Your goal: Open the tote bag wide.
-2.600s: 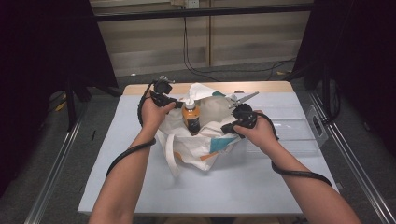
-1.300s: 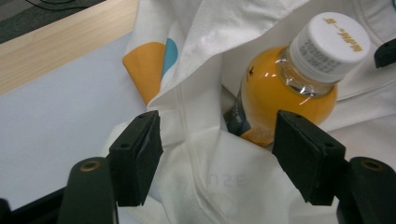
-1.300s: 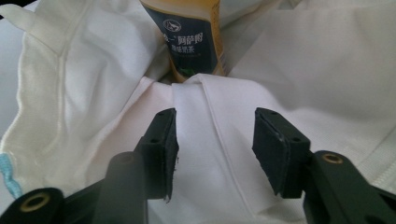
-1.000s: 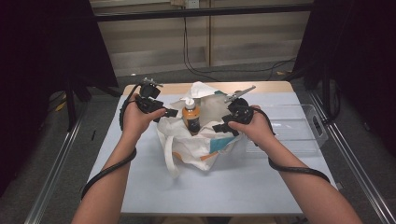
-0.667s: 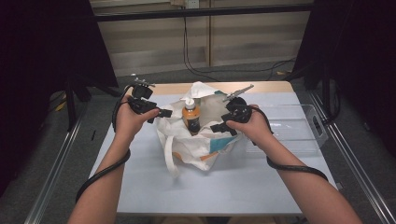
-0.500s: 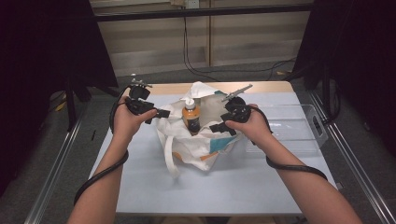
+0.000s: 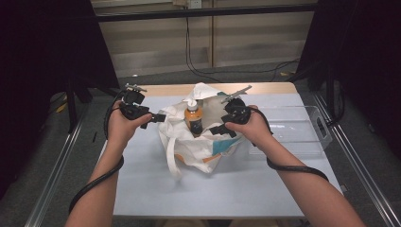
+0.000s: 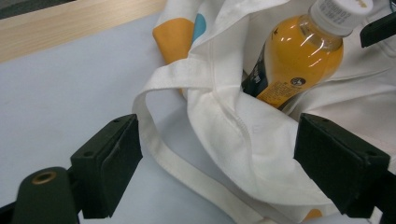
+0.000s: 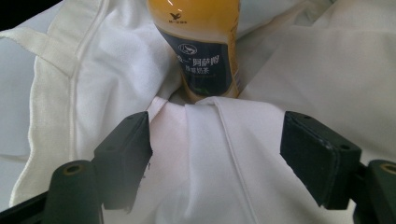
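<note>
Near the table's [image 7: 142, 189] far edge, a white cloth tote bag [image 7: 198, 146] holds an upright orange drink bottle with white cap [image 7: 193, 118]. Left gripper [image 7: 158, 117] and right gripper [image 7: 218, 130], jaws just opened wide, flank it, gripping nothing.

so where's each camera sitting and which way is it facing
High view: above the person's side, looking forward and down on the table; shows forearms, left gripper, right gripper.
Left gripper view: rides that gripper, looking between its open jaws at the white bag and its strap.
Right gripper view: rides that gripper, looking between its open jaws over bag cloth.
Shared: all three show the orange bottle standing in the bag.
</note>
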Demonstrator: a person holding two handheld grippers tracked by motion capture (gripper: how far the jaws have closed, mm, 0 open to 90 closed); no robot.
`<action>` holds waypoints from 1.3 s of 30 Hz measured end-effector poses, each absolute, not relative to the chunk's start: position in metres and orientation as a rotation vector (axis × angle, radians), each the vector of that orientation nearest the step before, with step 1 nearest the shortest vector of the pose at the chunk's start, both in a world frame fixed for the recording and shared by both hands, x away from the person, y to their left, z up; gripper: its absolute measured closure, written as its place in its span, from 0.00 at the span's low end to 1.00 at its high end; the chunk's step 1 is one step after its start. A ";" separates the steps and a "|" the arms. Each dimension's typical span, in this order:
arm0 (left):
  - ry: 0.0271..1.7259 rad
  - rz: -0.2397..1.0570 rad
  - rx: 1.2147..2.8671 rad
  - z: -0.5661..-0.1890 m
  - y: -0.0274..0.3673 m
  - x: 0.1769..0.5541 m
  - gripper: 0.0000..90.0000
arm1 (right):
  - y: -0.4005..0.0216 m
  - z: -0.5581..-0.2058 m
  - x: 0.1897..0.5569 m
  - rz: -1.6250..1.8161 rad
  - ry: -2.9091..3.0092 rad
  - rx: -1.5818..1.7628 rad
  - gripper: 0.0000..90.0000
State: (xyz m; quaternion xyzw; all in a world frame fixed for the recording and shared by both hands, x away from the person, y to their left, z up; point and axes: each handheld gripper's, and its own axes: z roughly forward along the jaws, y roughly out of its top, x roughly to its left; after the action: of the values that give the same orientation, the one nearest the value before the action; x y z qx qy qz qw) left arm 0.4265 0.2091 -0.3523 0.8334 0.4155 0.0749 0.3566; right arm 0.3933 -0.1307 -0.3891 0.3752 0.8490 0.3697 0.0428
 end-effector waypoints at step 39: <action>1.118 0.214 2.078 -0.371 0.244 0.405 0.13 | -0.099 -0.384 0.409 1.128 2.632 1.068 0.25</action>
State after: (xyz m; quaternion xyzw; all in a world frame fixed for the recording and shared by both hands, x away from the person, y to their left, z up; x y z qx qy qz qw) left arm 0.4049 0.2436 -0.3707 0.8124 0.4370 0.0837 0.3769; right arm 0.4090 -0.0988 -0.3845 0.3490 0.8604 0.3689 0.0426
